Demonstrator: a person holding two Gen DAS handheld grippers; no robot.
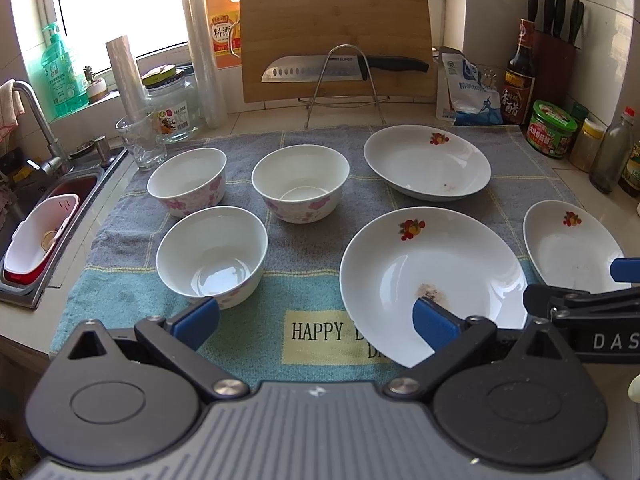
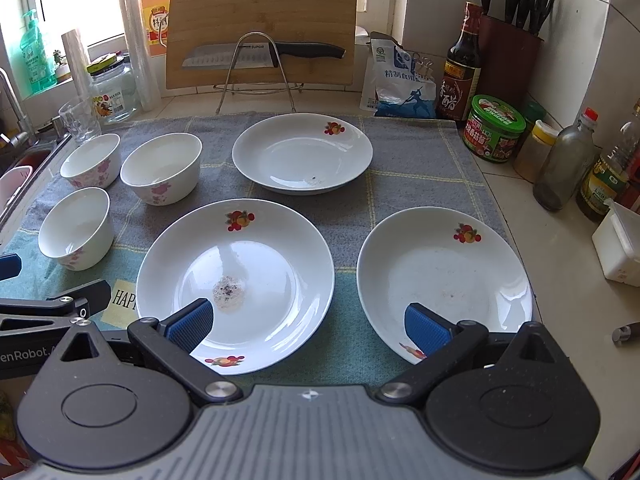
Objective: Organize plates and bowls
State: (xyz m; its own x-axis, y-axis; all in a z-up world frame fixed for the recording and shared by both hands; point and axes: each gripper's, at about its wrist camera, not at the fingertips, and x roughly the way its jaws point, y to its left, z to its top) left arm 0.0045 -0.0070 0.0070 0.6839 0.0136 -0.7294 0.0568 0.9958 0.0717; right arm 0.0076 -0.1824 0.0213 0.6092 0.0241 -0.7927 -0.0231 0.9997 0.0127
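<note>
Three white bowls with pink flowers stand on the left of a grey-blue towel (image 1: 308, 292): a near bowl (image 1: 212, 254), a back-left bowl (image 1: 187, 181) and a middle bowl (image 1: 299, 188). Three white plates with fruit prints lie to the right: a near plate (image 1: 432, 280) with a dark stain, a far plate (image 1: 426, 162) and a right plate (image 1: 568, 246). The right wrist view shows the near plate (image 2: 236, 284), the far plate (image 2: 302, 152) and the right plate (image 2: 444, 280). My left gripper (image 1: 316, 320) hovers open between the near bowl and near plate. My right gripper (image 2: 308, 326) is open above the gap between two plates.
A cutting board (image 1: 336, 36) and a knife (image 1: 344, 68) on a wire rack stand at the back. A glass (image 1: 142, 144), a jar (image 1: 172, 108) and a sink (image 1: 44, 220) are on the left. Sauce bottles (image 2: 460, 64), a knife block (image 2: 510, 52) and a green-lidded jar (image 2: 496, 128) crowd the right.
</note>
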